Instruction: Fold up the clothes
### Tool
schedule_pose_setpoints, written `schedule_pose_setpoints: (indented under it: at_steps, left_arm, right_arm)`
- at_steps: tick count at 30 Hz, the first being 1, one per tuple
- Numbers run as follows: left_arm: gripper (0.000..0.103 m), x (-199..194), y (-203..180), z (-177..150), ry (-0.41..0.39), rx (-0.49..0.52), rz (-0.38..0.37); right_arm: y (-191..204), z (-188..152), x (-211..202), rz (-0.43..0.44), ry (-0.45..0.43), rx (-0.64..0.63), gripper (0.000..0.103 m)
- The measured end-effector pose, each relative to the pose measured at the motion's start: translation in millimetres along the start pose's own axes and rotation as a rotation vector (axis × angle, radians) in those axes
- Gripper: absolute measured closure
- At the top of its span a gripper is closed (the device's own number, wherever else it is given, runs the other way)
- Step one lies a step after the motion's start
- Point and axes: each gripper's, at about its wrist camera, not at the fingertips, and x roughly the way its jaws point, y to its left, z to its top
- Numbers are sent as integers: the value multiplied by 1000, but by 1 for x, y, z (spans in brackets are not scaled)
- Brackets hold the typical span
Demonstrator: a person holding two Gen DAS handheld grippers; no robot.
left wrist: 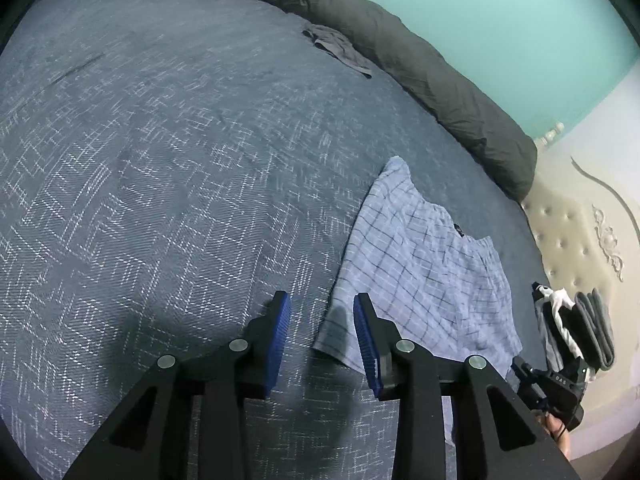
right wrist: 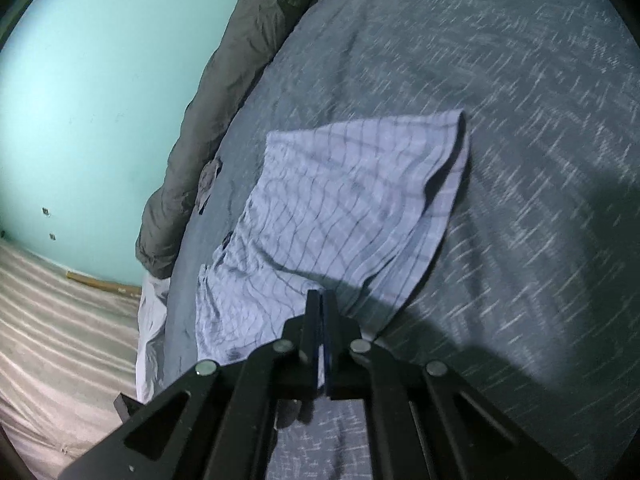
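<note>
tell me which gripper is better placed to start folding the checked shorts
Right, probably. The right gripper is shut at the near edge of the checked shorts, apparently pinching the cloth. The left gripper hangs open over a corner, gripping nothing.

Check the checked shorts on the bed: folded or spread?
Spread, not neatly folded: the checked shorts lie mostly flat on the bedspread, one corner turned over.

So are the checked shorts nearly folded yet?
Not yet. Done: a small stack sits at the bed's edge. In hand: the right hand-held gripper is pinching the checked shorts; the left hand-held gripper is open at their corner. Left: folding them, then the grey garment.
</note>
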Motion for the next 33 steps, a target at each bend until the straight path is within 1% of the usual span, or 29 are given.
schedule_pose_setpoints:
  at_steps: [9, 12, 13, 14, 15, 16, 18, 21, 23, 25, 28, 31, 33]
  left_arm:
    - [67, 15, -8, -7, 62, 19, -27]
    - [69, 21, -9, -10, 88, 24, -38]
    - [74, 23, -11, -12, 96, 33, -44]
    - [80, 25, -12, -13, 104, 43, -50]
    - [94, 26, -14, -14, 110, 50, -52]
    - [99, 26, -15, -14, 109, 53, -62]
    - [101, 23, -16, -13, 95, 51, -76]
    - [101, 4, -17, -7, 26, 66, -74]
    - [101, -10, -14, 0, -22, 59, -67]
    - [101, -12, -5, 8, -39, 41, -62]
    - [101, -3, 1, 8, -28, 12, -55]
    - [101, 3, 9, 6, -4, -19, -58]
    - [101, 6, 10, 6, 12, -21, -62]
  right_arm:
    - [-1, 0, 3, 12, 11, 8, 102]
    - [-2, 0, 3, 14, 12, 13, 102]
    - [-1, 0, 3, 15, 12, 13, 102]
    - [-1, 0, 3, 16, 12, 13, 102]
    - [-1, 0, 3, 16, 13, 12, 102]
    - [-1, 0, 3, 16, 12, 11, 102]
    - [0, 0, 3, 16, 13, 10, 102]
    - [2, -1, 3, 19, 19, 7, 102]
    - [7, -4, 5, 23, 31, -12, 102]
    - [14, -7, 7, 23, 42, -40, 102]
    - [19, -12, 12, 12, 61, -66, 102]
    - [16, -13, 14, 0, 69, -55, 102]
    - [14, -12, 14, -3, 67, -58, 102]
